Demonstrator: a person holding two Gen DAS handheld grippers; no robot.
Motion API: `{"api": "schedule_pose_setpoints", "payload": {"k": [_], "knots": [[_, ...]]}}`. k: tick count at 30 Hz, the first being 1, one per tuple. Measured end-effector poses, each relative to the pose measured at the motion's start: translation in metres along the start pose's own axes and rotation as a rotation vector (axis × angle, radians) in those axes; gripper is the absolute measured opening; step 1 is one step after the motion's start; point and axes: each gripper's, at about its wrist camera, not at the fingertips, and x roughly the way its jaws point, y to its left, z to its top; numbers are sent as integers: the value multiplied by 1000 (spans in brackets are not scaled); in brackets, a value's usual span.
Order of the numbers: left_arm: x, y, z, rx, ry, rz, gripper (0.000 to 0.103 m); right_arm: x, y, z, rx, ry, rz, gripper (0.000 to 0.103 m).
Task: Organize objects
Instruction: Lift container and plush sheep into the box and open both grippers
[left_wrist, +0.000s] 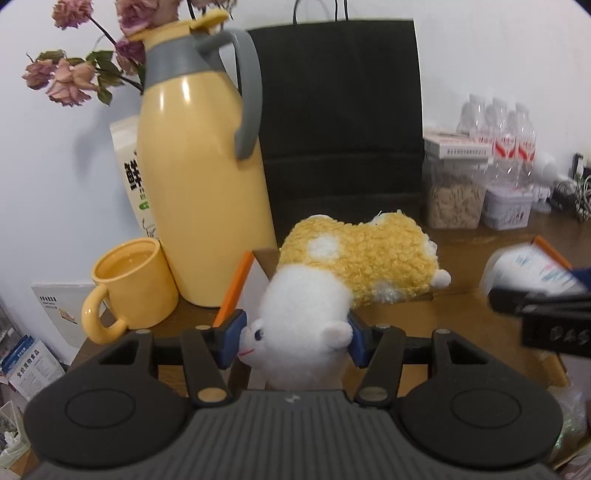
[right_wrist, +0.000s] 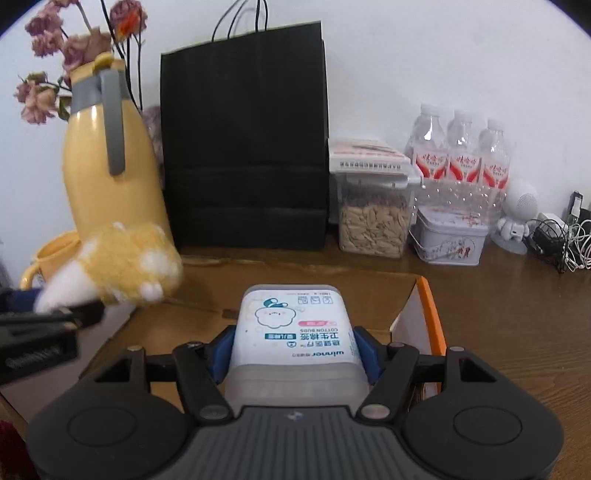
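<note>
Blue pads of the left gripper (left_wrist: 293, 341) are being pressed against the white head of a plush toy (left_wrist: 354, 266), whose yellow, curly body is being held out over an open cardboard box (left_wrist: 236, 284) with an orange edge. Nearest in the right wrist view, the right gripper (right_wrist: 293, 352) is being closed on a translucent box of cotton buds (right_wrist: 293, 328), its printed label facing up; this box too is being held over the open cardboard box, near the right side of it. The cardboard box is being supported by a brown wooden table (right_wrist: 517, 314). To the left, beyond the toy, a yellow mug (left_wrist: 133, 284) is being seen just beside a tall yellow jug (left_wrist: 199, 177) with a grey handle. Dried pink flowers (left_wrist: 70, 74) are being seen behind the jug. Farther back, at the middle, a black paper bag (right_wrist: 245, 147) is standing against the white wall. To its right a clear container of seeds (right_wrist: 373, 218), a tin (right_wrist: 448, 240) and three water bottles (right_wrist: 460, 155) are being kept.
</note>
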Motion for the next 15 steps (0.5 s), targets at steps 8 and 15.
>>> {"api": "schedule_pose_setpoints", "payload": {"k": [8, 15], "knots": [[-7, 7, 4, -50, -45, -16, 103, -1, -3, 1, 19, 27, -45, 103], [-22, 16, 10, -112, -71, -45, 103, -18, -7, 6, 36, -13, -26, 103]]}}
